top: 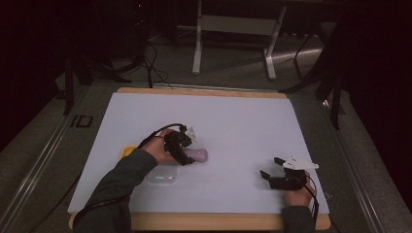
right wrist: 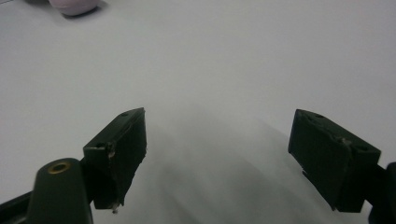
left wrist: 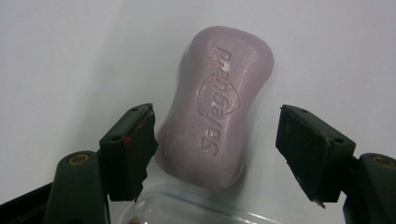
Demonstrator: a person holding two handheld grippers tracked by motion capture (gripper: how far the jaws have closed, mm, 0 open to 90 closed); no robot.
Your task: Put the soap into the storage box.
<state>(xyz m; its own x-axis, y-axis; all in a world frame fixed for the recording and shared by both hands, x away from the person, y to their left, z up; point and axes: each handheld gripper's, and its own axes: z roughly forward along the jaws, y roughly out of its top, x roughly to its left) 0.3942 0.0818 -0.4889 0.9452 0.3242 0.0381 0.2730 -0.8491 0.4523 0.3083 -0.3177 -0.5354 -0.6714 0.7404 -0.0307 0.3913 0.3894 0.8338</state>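
A pale lilac, waisted soap bar (left wrist: pixel 215 107), matte and embossed, lies on the white desk (top: pixel 243 121) between the left gripper's (left wrist: pixel 217 149) spread jaws. The right gripper (top: pixel 274 167) rests apart, jaws wide.

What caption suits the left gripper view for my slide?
Open left gripper straddling a lilac Safeguard soap bar on the white table.

Your wooden table (top: pixel 204 222) carries a white sheet (top: pixel 233 121); on it you have a lilac Safeguard soap bar (left wrist: pixel 217 109), a clear lid (top: pixel 162 176) and a yellow object (top: pixel 128 151)
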